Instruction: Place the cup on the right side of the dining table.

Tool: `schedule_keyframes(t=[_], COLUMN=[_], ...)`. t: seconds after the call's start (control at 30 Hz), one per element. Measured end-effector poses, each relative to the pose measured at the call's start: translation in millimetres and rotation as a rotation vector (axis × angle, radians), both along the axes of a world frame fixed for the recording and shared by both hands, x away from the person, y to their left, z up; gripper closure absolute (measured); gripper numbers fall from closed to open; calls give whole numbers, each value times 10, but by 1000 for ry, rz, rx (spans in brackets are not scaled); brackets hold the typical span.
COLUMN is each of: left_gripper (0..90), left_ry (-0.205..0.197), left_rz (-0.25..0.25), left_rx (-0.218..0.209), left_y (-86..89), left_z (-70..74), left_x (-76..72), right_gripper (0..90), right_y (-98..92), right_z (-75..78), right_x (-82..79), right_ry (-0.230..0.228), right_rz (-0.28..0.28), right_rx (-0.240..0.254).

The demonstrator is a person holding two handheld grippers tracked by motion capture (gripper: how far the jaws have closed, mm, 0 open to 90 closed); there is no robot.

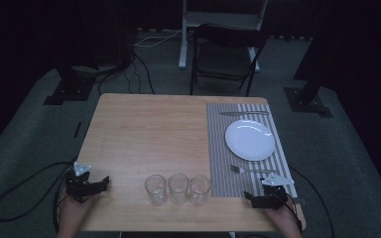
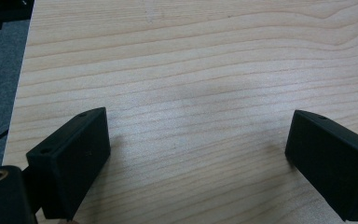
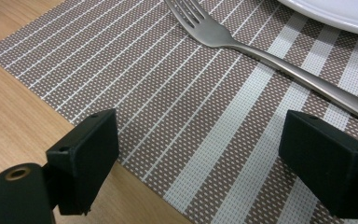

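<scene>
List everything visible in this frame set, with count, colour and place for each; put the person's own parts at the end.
table: one, light wood, centre of the high view
placemat: one, brown and white striped, right part of the table
plate: one, white, on the placemat
fork: one, silver, on the placemat at the plate's near side
knife: one, silver, on the placemat beyond the plate
glasses: three, clear, upright in a row near the front edge
chair: one, dark, beyond the table
left gripper: one, black, jaws open over bare wood, front left
right gripper: one, black, jaws open at the placemat's near edge
hands: two, bottom edge
</scene>
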State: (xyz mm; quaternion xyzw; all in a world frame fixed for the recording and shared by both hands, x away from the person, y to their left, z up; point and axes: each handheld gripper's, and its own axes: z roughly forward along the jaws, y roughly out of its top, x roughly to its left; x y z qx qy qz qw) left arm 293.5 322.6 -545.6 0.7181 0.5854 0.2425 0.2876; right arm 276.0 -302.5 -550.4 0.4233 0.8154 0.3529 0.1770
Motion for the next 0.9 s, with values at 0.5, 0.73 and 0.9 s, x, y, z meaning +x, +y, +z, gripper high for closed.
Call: schedule_keyframes(t=[0.5,0.73,0.9], left_gripper=[69,69,69], left_ry=[0,1,1], left_rz=[0,0,0], left_rx=[0,0,0], left_y=[0,-1,-1], left_z=[0,1,1], left_x=[0,1,1], right_gripper=[107,109,110], right_y=[-84,-88,-91], right_z=[37,45,60], right_x=[-85,-85,-73], right_ry=[26,41,59], right_rz=[-6,-15,-26], right_rx=[-29,-44,-18])
